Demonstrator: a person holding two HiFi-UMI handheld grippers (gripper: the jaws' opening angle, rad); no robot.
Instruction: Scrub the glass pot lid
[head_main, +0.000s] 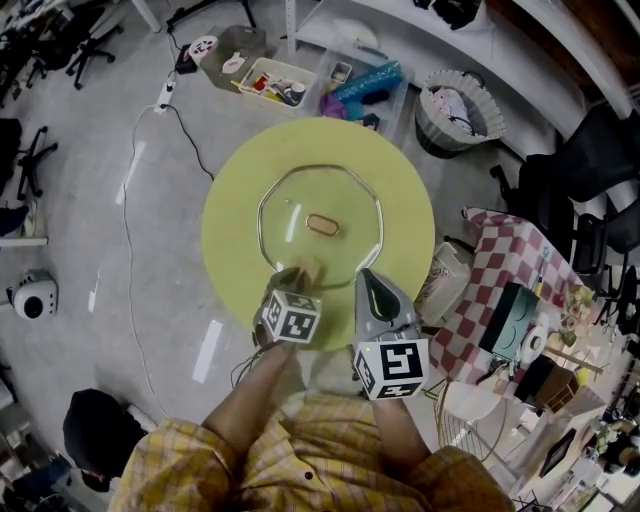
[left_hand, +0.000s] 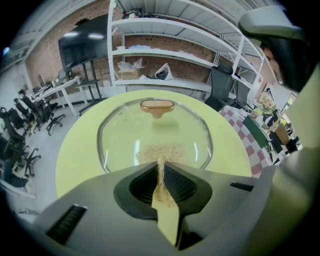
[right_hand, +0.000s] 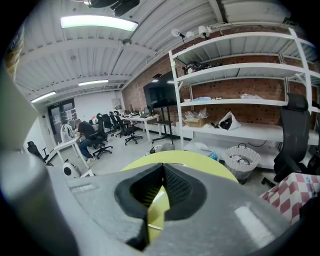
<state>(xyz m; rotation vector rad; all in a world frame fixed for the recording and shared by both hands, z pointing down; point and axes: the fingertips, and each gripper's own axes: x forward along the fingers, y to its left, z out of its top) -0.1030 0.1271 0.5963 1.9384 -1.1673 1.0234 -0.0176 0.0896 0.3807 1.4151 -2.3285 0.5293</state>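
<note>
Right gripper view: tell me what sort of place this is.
Probably a lab or workshop-style office: white open shelving against a brick wall, desks with rolling office chairs, and a big dark screen.

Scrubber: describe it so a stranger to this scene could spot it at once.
Find the round yellow-green table, then the glass lid on it. At the lid's near edge, pinched in the fingers of the left gripper, is the scrubber: a fuzzy tan tuft, unlike the smooth tan handle at the lid's centre.
</note>
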